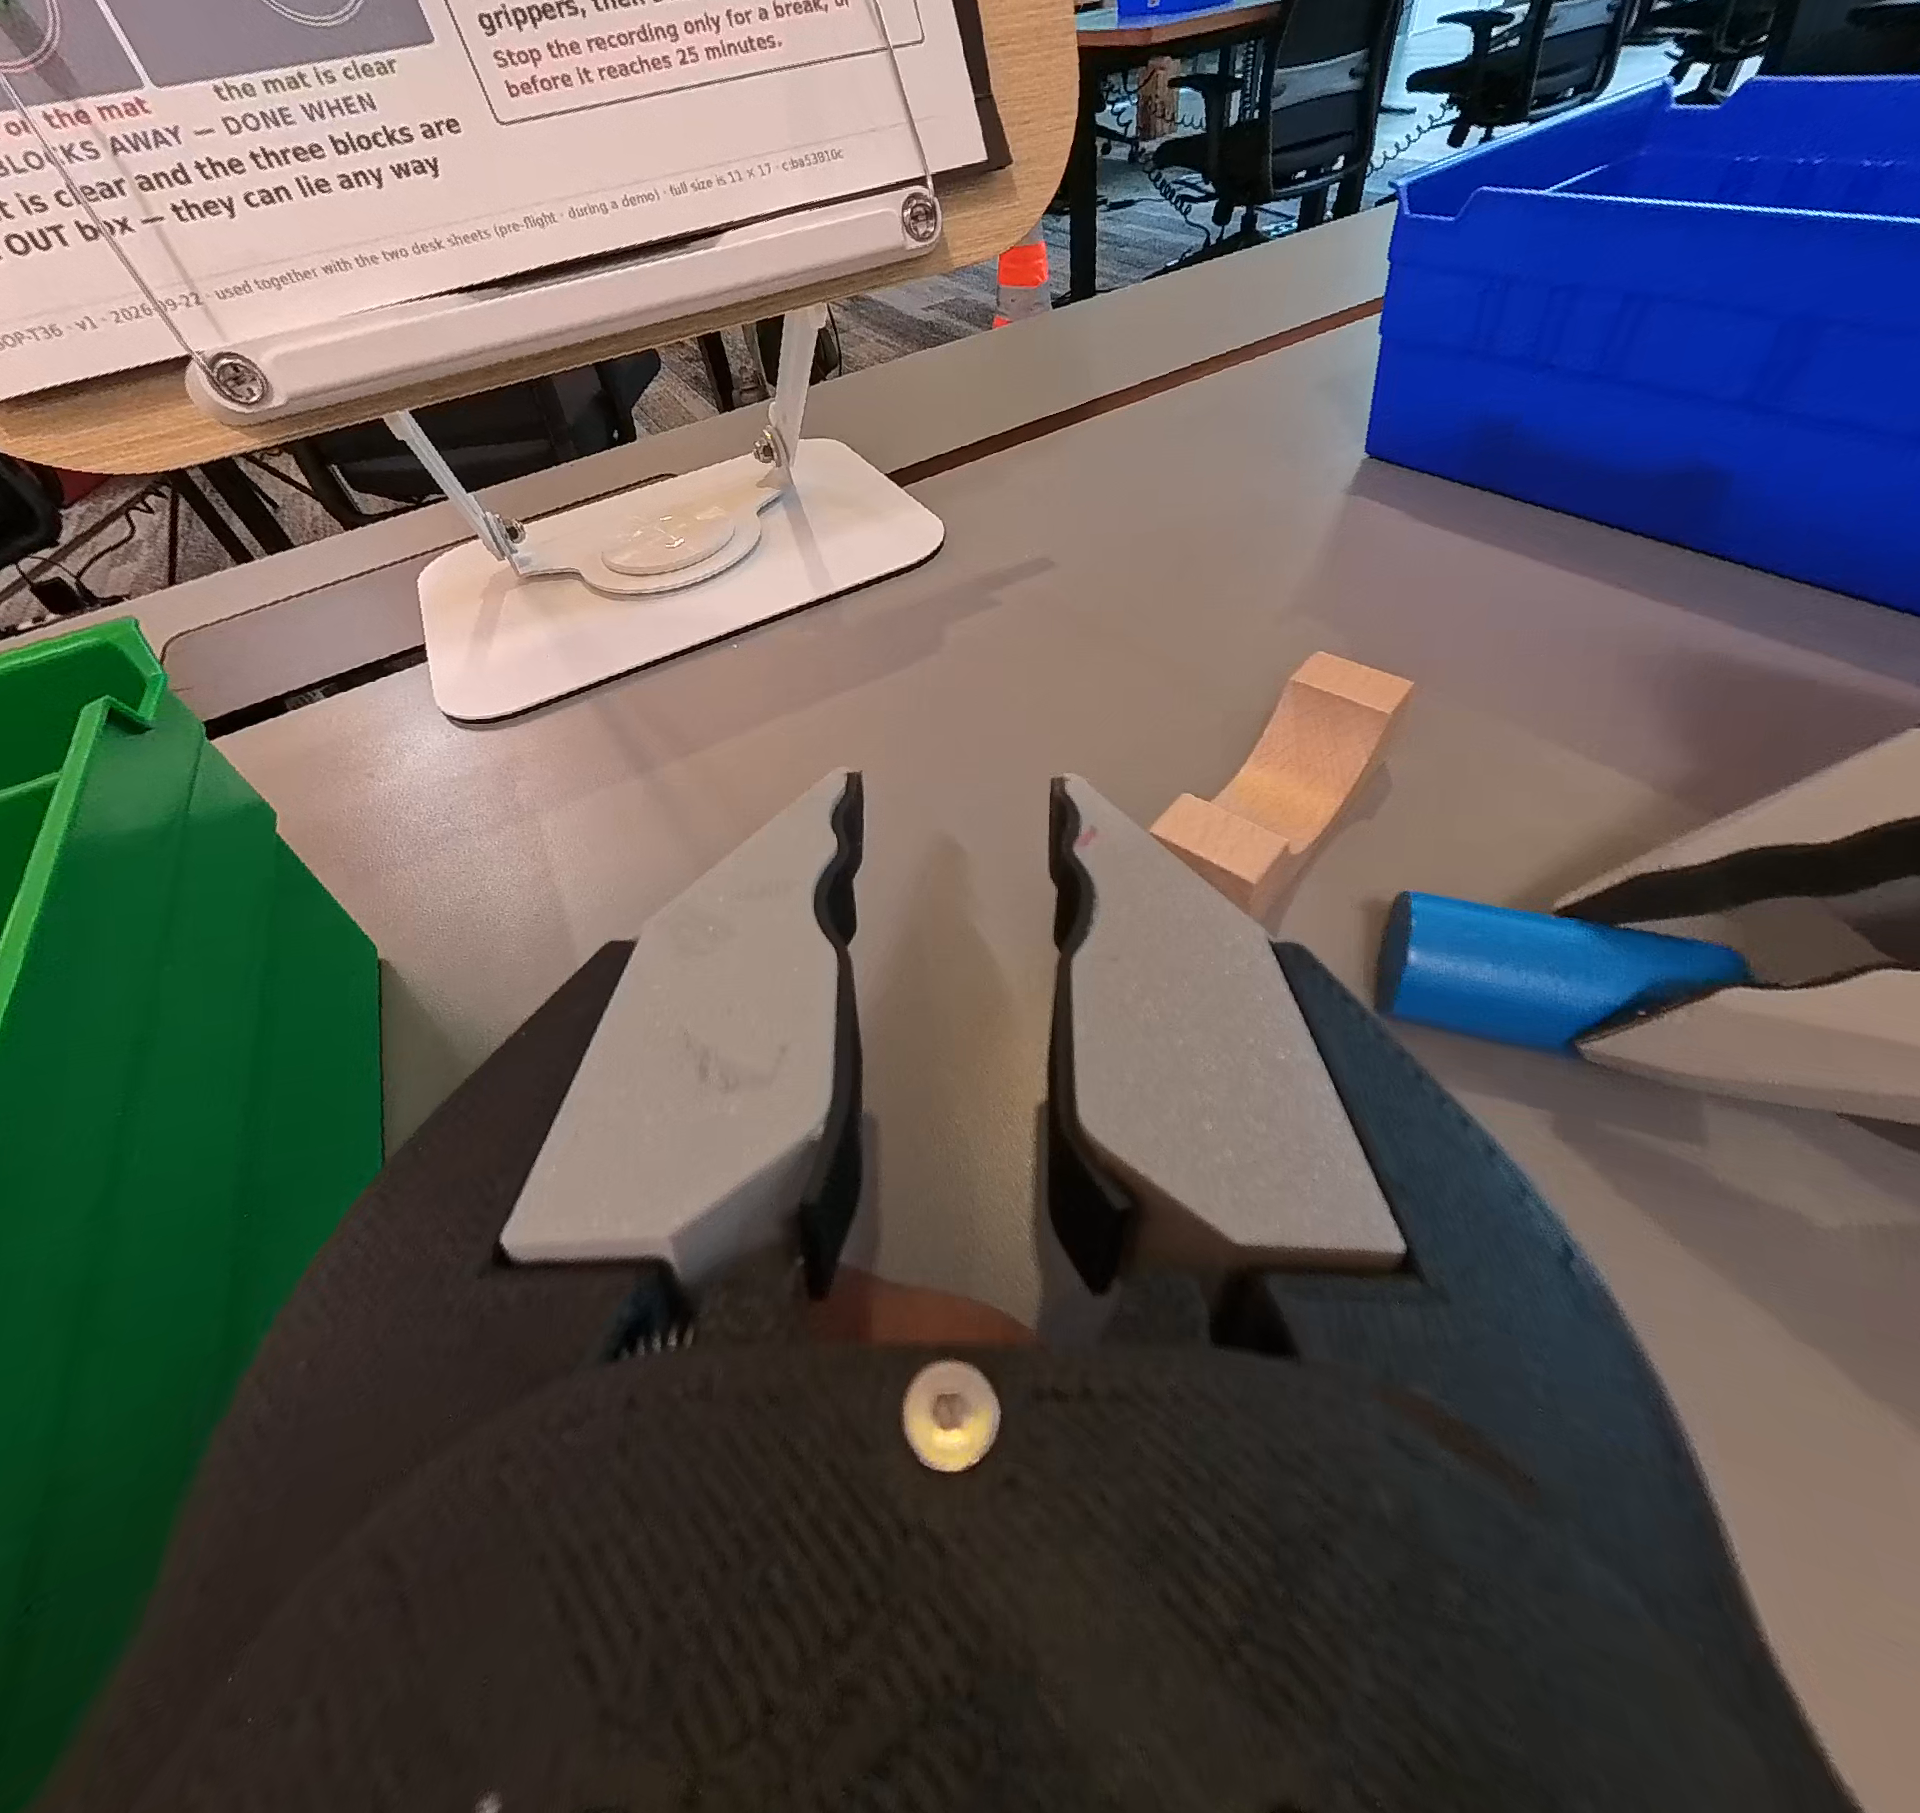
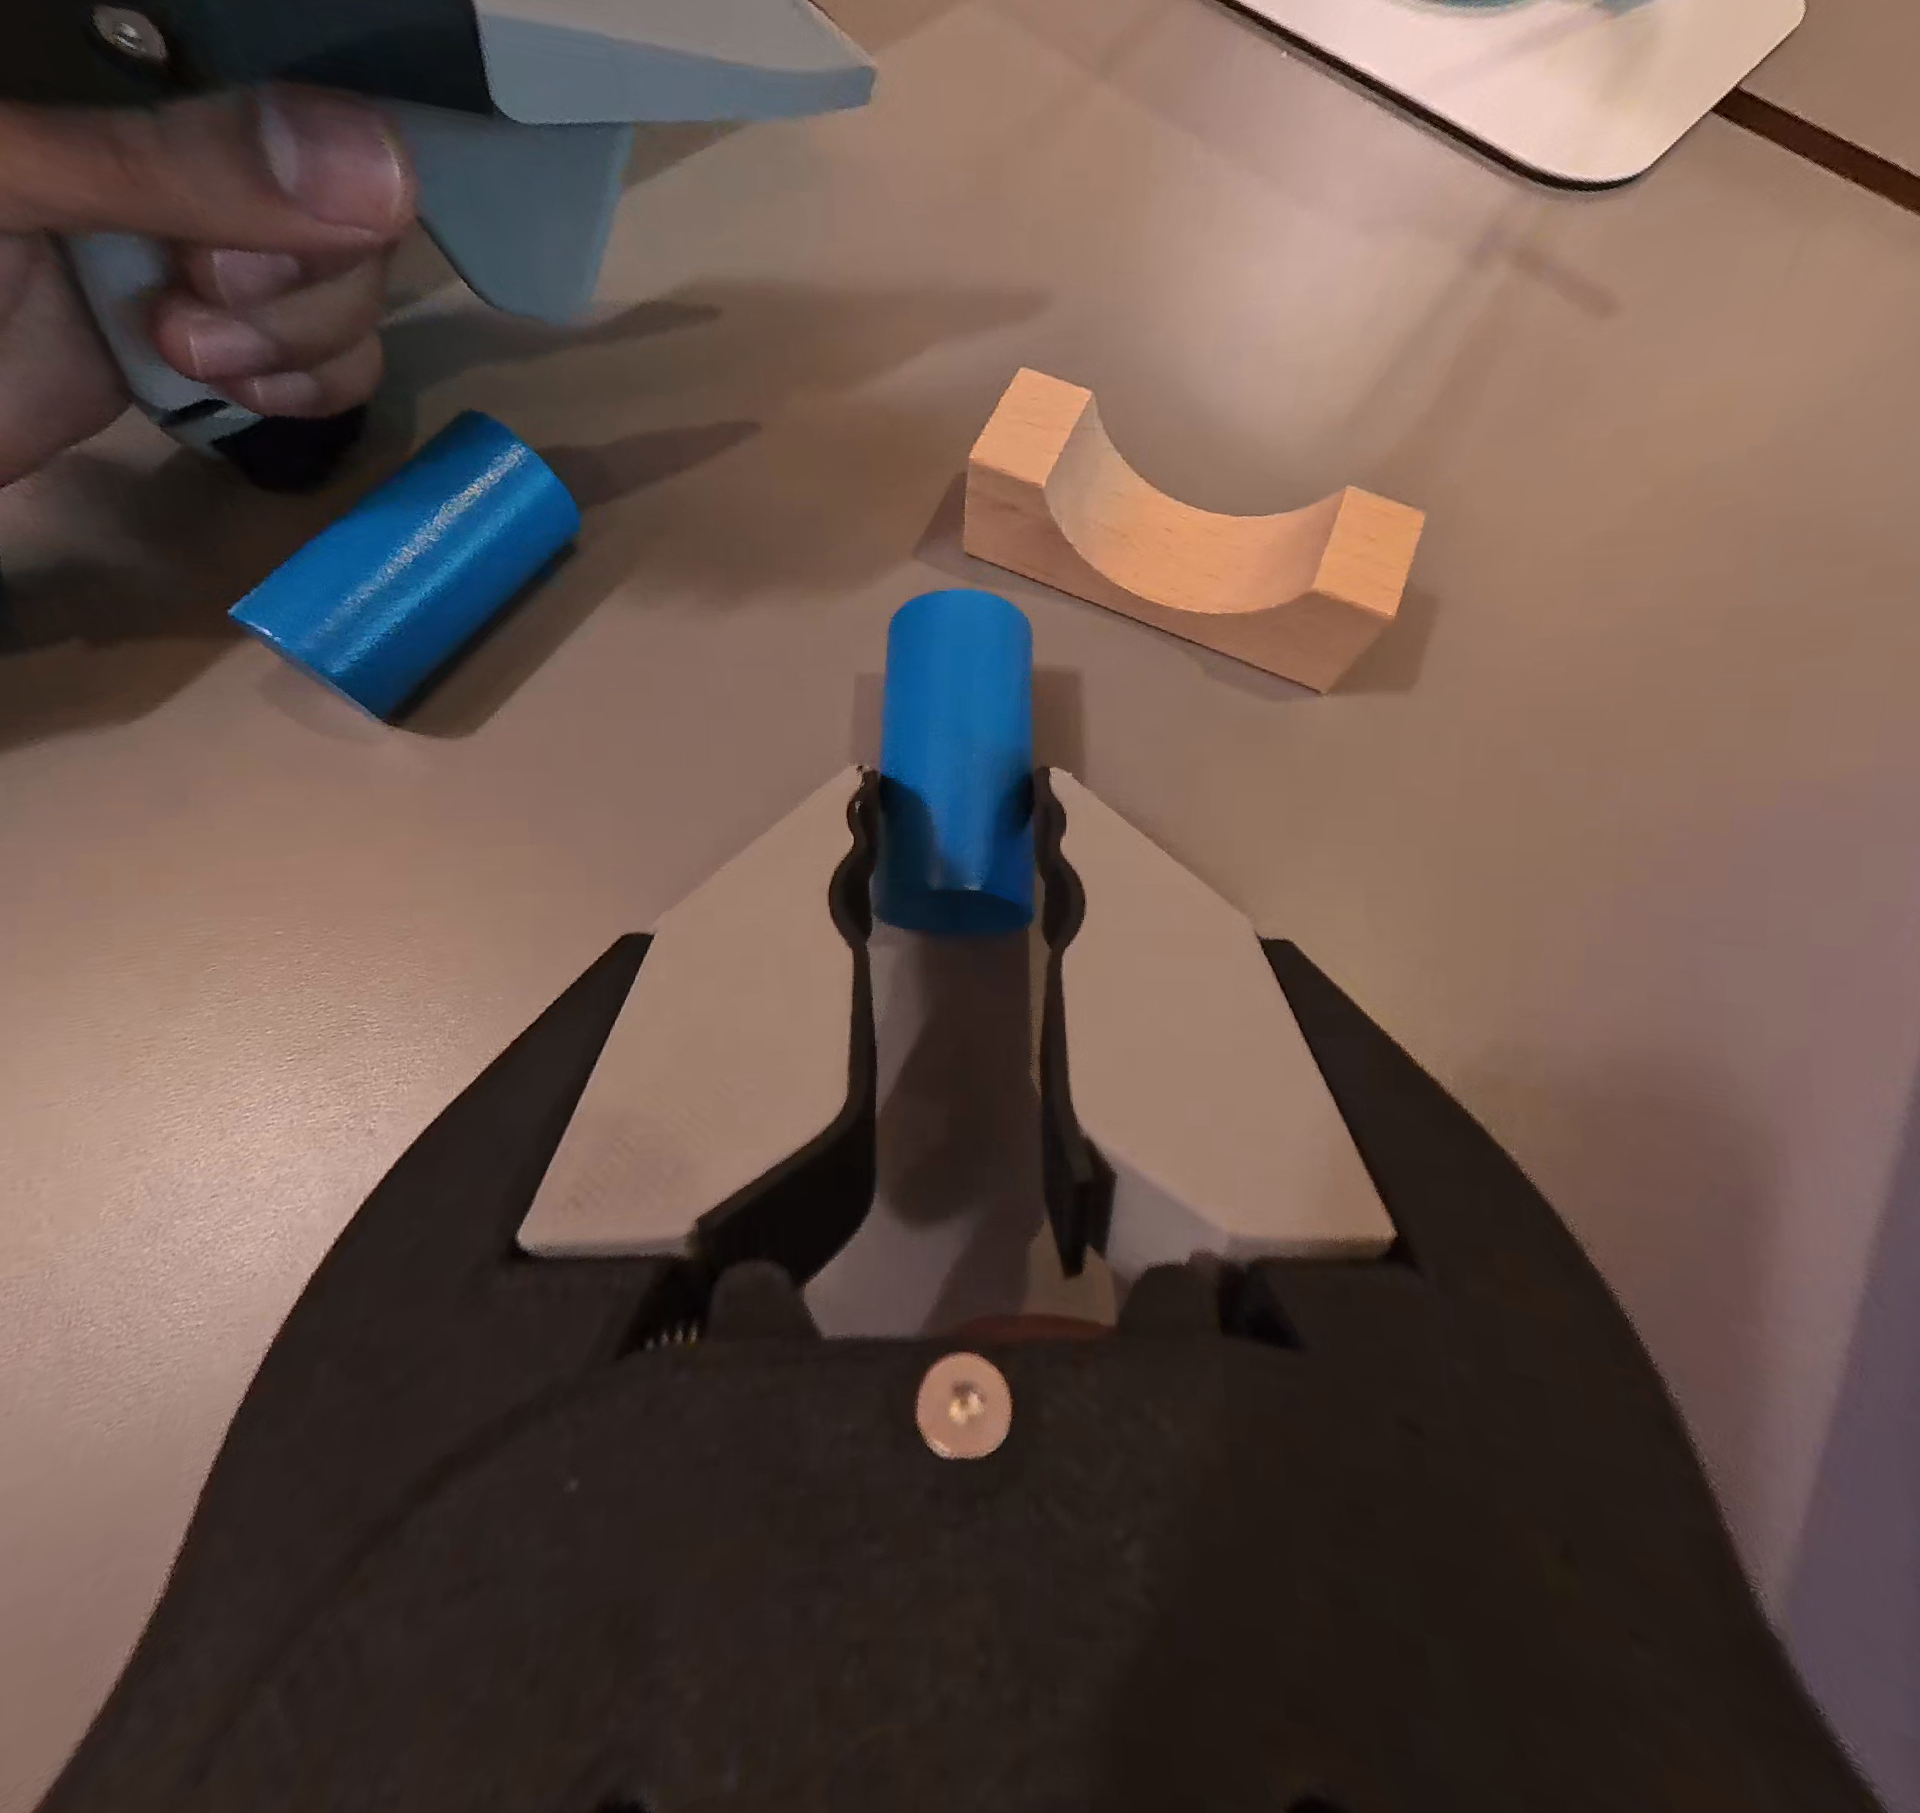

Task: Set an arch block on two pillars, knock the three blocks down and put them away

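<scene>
My right gripper [image 2: 954,787] is shut on a blue cylinder block [image 2: 956,755], with both pads pressed on its sides near one end; the block points away along the fingers, low over the grey table. The left wrist view shows this same grasp at the right [image 1: 1507,974]. A second blue cylinder [image 2: 410,563] lies on its side to the left. The wooden arch block [image 2: 1195,537] lies with its curve facing up, just beyond the held block; it also shows in the left wrist view [image 1: 1283,787]. My left gripper [image 1: 954,797] is open and empty above the table.
A green bin [image 1: 156,932] stands close on the left and a blue bin [image 1: 1662,361] at the back right. A document stand with a white base [image 1: 675,568] stands at the far edge. A hand [image 2: 208,236] holds the left gripper above the second cylinder.
</scene>
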A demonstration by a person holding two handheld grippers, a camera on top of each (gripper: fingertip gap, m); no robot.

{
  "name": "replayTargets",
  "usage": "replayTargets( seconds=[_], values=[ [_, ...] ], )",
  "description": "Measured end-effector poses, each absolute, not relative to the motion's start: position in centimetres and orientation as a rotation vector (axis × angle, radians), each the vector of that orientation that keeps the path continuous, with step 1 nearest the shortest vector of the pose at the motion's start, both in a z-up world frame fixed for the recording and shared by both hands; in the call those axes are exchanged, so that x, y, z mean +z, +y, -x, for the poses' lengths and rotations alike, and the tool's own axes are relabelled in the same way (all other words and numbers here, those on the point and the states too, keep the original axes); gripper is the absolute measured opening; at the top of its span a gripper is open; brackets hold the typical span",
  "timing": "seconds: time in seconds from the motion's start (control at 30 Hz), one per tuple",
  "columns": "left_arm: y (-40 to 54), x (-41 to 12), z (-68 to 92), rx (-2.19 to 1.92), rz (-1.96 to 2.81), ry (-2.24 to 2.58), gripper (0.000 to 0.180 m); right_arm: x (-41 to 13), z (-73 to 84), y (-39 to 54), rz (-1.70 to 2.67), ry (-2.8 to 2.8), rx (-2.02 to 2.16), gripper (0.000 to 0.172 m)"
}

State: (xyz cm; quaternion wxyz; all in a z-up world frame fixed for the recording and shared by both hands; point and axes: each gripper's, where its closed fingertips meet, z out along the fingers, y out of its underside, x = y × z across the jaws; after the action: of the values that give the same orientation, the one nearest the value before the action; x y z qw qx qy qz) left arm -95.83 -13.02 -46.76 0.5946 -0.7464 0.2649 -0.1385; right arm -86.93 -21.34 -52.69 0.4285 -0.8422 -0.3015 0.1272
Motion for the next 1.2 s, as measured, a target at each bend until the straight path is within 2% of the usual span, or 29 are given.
replayTargets(
  seconds=[0.3,0.37,0.87,1.07,1.2],
  values=[
    [-13.0,-46.8,95.8,-0.321,1.735,0.617,0.033,-54.0,86.9,-21.3,2.195,-0.752,0.337,0.046],
    [-13.1,-46.8,95.8,-0.321,1.735,0.616,0.033,-54.1,86.8,-21.1,2.205,-0.743,0.339,0.031],
    [-13.1,-46.8,95.8,-0.323,1.735,0.617,0.033,-52.5,86.9,-21.2,2.101,-0.761,0.284,0.03],
    [-13.1,-46.8,95.8,-0.324,1.735,0.617,0.033,-50.1,86.1,-20.7,1.985,-0.722,0.199,0.03],
    [-13.1,-46.8,95.8,-0.325,1.736,0.615,0.033,-46.6,84.9,-20.4,1.807,-0.68,0.021,0.03]
  ],
)
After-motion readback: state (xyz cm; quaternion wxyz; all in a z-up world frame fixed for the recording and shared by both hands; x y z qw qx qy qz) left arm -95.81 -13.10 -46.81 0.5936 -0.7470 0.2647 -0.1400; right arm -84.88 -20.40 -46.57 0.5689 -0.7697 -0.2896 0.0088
